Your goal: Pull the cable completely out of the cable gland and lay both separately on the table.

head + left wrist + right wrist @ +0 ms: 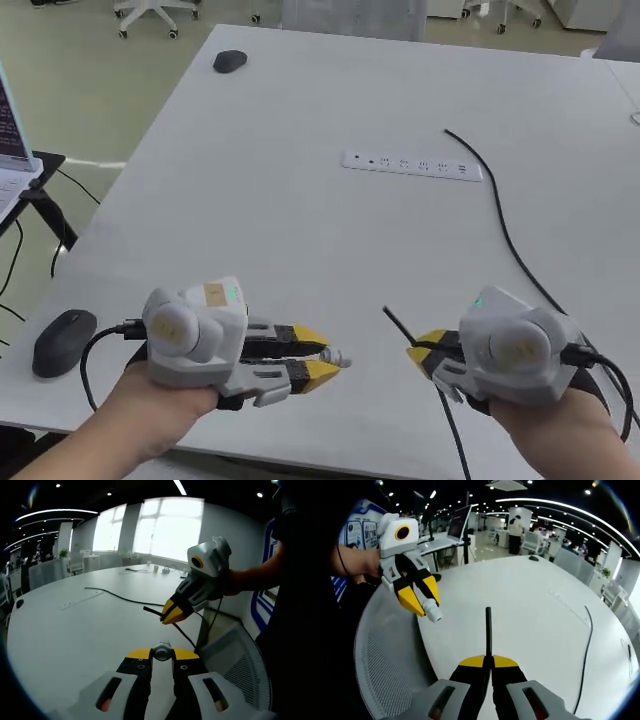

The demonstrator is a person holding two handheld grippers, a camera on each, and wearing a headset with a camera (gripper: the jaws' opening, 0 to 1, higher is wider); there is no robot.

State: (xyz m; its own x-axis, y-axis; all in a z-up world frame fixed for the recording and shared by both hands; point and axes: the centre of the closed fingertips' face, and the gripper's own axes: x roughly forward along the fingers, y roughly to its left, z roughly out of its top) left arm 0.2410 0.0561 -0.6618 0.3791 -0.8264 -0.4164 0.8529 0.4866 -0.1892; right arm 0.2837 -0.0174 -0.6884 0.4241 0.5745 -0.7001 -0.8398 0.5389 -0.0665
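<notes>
My left gripper (322, 362) is shut on a small grey-white cable gland (337, 357), whose tip pokes out past the yellow jaw tips (161, 651). Across a gap to its right, my right gripper (418, 352) is shut on a black cable (397, 323) near its free end, which sticks out toward the gland (434, 613) without touching it. That cable (488, 630) rises straight from the right jaws, and the rest trails across the white table (300, 220) to the far right (500, 215). Both are held above the table's near edge.
A white power strip (411, 165) lies mid-table. One black mouse (229, 61) sits at the far edge, another (62, 341) at the near left corner. A laptop on a stand (12, 150) is off the table to the left. Office chairs stand beyond.
</notes>
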